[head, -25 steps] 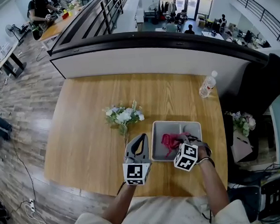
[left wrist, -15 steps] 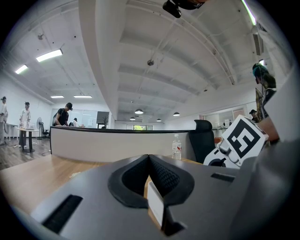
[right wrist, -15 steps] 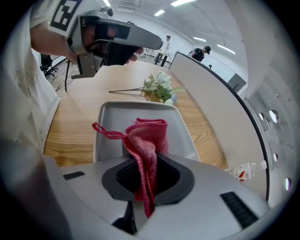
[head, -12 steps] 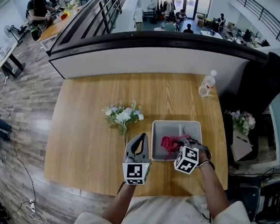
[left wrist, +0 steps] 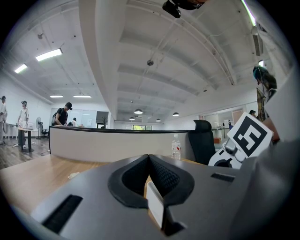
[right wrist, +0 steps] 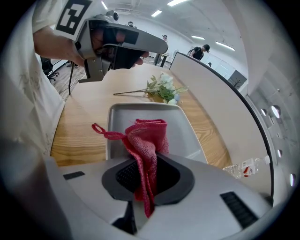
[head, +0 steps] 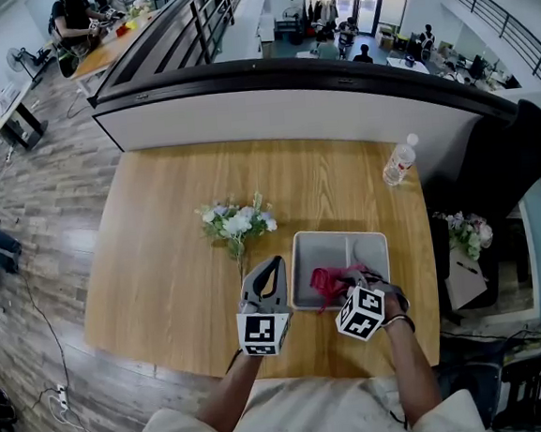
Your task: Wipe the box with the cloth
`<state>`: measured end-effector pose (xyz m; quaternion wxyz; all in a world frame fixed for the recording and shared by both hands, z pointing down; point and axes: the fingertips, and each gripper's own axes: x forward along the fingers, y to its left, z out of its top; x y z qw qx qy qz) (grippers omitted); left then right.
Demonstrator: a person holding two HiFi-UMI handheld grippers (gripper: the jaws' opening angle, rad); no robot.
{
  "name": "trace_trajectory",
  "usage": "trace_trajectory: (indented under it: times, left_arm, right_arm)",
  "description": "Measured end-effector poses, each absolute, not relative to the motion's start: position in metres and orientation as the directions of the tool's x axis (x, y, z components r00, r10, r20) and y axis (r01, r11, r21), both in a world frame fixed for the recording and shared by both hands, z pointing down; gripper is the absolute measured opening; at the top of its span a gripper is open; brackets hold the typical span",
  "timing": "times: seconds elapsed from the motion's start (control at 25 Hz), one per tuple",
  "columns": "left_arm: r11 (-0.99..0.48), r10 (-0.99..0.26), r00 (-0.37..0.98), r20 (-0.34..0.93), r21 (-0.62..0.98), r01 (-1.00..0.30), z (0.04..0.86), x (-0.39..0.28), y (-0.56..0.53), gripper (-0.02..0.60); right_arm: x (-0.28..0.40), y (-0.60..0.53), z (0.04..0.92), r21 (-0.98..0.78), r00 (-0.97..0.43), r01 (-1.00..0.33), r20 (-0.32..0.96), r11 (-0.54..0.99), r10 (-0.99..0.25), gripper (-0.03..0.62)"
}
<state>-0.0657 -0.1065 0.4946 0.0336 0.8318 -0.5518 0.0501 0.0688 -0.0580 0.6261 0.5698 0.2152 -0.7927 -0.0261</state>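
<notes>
A shallow grey box [head: 367, 245] lies on the wooden table near its front right. My right gripper [head: 344, 279] is shut on a red cloth [head: 329, 279], which hangs bunched over the box's near half. In the right gripper view the red cloth [right wrist: 145, 140] is pinched between the jaws above the grey box [right wrist: 185, 129]. My left gripper [head: 268, 276] sits just left of the box, jaws shut with nothing between them; in the left gripper view the left gripper [left wrist: 148, 161] points level across the table.
A bunch of white flowers [head: 238, 225] lies on the table left of the box. A water bottle [head: 400, 164] stands at the far right corner. A low curved wall [head: 298, 104] borders the table's far edge. A black chair [head: 506, 166] stands to the right.
My right gripper has drawn slightly back toward me with the red cloth, lifting it off the box floor. The left gripper has stayed put.
</notes>
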Motion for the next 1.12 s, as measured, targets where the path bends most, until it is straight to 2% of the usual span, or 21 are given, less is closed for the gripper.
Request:
trace_trajectory:
  times: [1.12]
  left_arm:
    - [-0.391,-0.912,0.389,0.127,0.011,-0.920,0.498,-0.062,-0.108,0.014]
  right_arm:
    - [0.067,-0.021,0.623,0.177,-0.277,-0.313,0.923,0.933,-0.268,0.067]
